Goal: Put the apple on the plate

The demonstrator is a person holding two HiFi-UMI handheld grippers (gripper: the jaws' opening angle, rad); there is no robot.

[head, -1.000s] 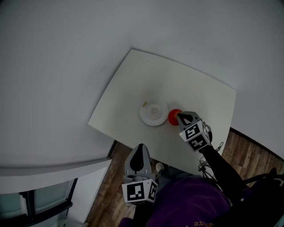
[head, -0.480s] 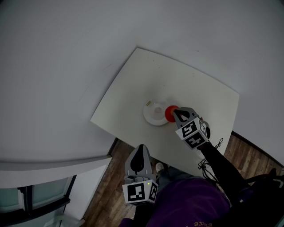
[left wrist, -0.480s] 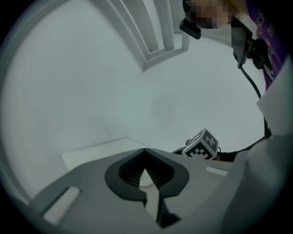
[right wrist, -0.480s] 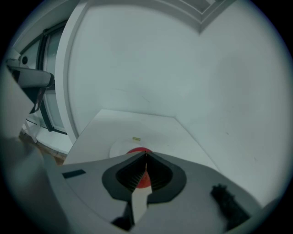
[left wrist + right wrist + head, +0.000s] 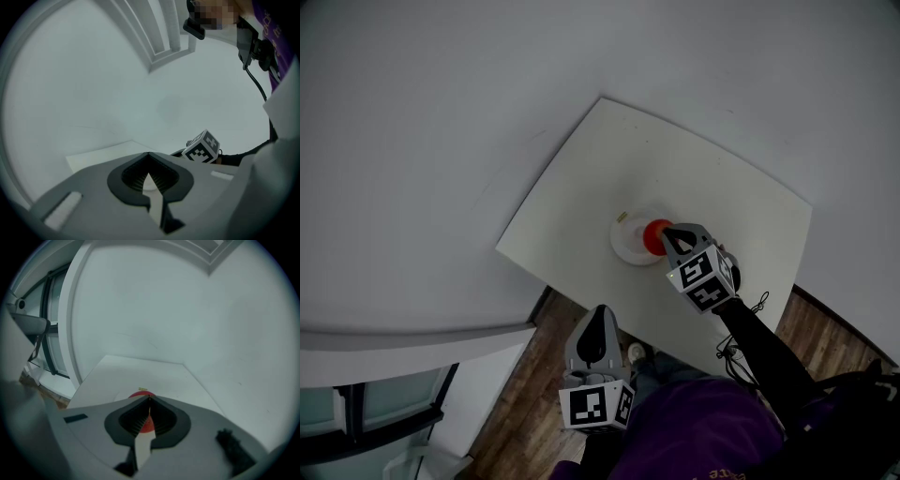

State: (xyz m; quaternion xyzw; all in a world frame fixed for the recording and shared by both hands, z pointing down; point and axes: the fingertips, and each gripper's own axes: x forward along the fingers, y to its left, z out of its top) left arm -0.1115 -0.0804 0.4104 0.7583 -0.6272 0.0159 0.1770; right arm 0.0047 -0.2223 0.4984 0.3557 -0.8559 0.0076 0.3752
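Red apple [image 5: 655, 234] sits right at the tips of the right tongs [image 5: 666, 231], straight ahead of them and over the right part of the white plate [image 5: 628, 242]; I cannot tell whether it rests on the plate or hangs just above it. The right tongs look closed on the apple, with red filling the slit between the pads. Being round, it has no long axis to line up. The dark sleeve [image 5: 759, 342] reaches forward across the table [image 5: 712, 187], aiming the tongs towards the plate's middle. The left tongs [image 5: 598, 310] are together and empty, well back over the wooden floor [image 5: 525, 412]
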